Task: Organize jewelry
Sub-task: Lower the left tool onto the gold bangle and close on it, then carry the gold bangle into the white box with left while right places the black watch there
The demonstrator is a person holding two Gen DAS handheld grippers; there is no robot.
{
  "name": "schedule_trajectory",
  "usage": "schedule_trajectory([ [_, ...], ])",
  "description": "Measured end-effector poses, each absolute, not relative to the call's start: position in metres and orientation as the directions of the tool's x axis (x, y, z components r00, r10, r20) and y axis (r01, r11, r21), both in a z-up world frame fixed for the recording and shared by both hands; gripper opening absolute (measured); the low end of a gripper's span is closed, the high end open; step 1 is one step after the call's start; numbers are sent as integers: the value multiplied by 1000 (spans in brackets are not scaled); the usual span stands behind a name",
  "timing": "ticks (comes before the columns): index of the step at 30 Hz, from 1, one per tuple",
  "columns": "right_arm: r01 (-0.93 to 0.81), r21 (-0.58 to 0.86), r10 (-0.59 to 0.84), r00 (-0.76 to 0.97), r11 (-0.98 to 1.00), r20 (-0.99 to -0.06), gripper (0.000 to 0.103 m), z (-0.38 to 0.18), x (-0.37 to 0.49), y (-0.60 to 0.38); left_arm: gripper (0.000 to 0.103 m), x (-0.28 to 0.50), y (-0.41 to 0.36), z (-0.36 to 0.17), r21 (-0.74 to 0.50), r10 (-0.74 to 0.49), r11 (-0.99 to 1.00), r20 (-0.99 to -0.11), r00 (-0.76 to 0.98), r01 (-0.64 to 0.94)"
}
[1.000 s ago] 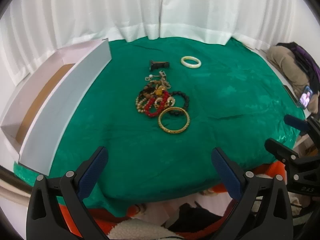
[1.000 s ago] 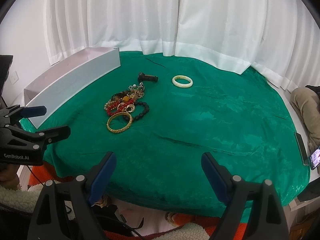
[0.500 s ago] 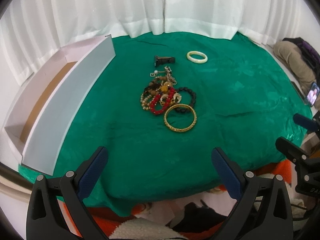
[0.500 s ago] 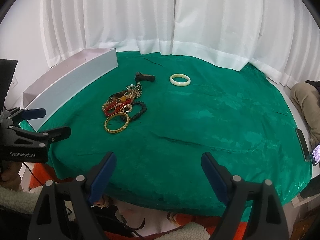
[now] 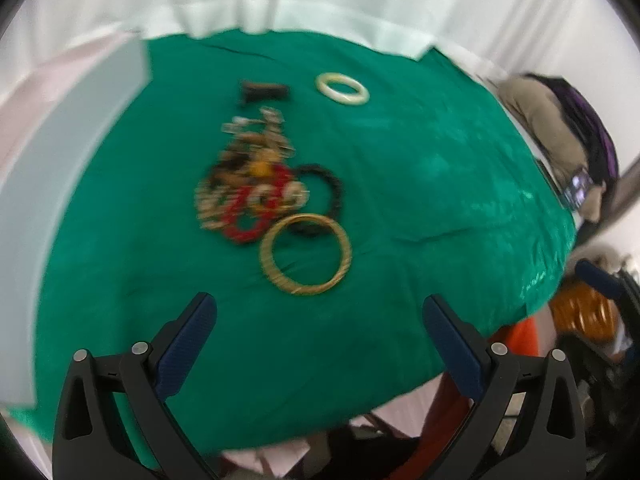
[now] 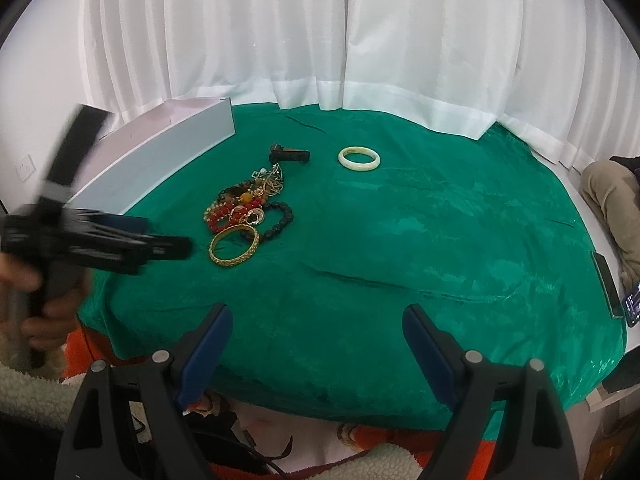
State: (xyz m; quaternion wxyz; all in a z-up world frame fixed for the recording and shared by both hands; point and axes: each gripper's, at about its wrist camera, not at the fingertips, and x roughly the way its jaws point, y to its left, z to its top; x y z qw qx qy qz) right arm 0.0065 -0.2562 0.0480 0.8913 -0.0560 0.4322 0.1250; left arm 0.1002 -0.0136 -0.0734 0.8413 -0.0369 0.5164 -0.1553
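Observation:
A heap of bracelets and chains (image 5: pixel 248 188) (image 6: pixel 244 204) lies on the green cloth. A gold bangle (image 5: pixel 306 254) (image 6: pixel 234 245) sits at its near edge, a black bead bracelet (image 5: pixel 326 190) (image 6: pixel 280 220) to its right. Farther back lie a small dark object (image 5: pixel 262 92) (image 6: pixel 289 155) and a cream bangle (image 5: pixel 341 88) (image 6: pixel 359 158). My left gripper (image 5: pixel 318 312) is open over the cloth, just short of the gold bangle; it shows blurred in the right wrist view (image 6: pixel 160 240). My right gripper (image 6: pixel 316 318) is open and empty near the front edge.
A long white open box (image 5: pixel 60 152) (image 6: pixel 160 160) stands along the table's left side. White curtains (image 6: pixel 320 40) hang behind. A person's legs (image 6: pixel 608 192) and a phone (image 6: pixel 632 304) are at the far right. The green cloth (image 6: pixel 440 240) covers a round table.
My left gripper has moved forward and in over the cloth toward the gold bangle; its view is now motion-blurred. My right gripper has barely shifted.

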Motion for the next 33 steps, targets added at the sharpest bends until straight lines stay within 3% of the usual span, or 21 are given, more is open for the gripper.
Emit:
schedule_trajectory([
  [3,-261,19,176,596,965,-784,89,48,6,-260,102,127,-33,-96,-221,-302,945,-874,381,243],
  [9,-240,24,170,610,971,-774,89,50,3,-271,100,159,-31,-131,-163,-203,977,-912,355,139],
  [11,-226,36,169,603,973,-780,89,47,5,-276,86,157,-33,-129,-130,-175,981,-911,373,142],
  [12,-221,43,170,599,974,-782,89,46,6,-278,70,154,-34,-127,-104,-155,983,-909,388,150],
  [19,-221,120,232,601,968,-765,89,54,39,-296,71,141,-14,-112,-131,-160,987,-894,419,98],
  [26,-252,178,287,513,951,-809,89,36,165,-312,71,122,27,-80,-115,-109,993,-859,500,19],
  [28,-171,236,289,455,957,-842,89,18,209,-316,71,116,41,-75,-114,-96,993,-856,508,-4],
  [31,-131,386,407,330,913,-852,88,-2,268,-294,71,107,55,-71,-105,-73,994,-852,518,-32],
  [33,-188,465,501,267,865,-823,76,-3,297,-248,71,105,62,-69,-102,-64,994,-852,519,-46],
])
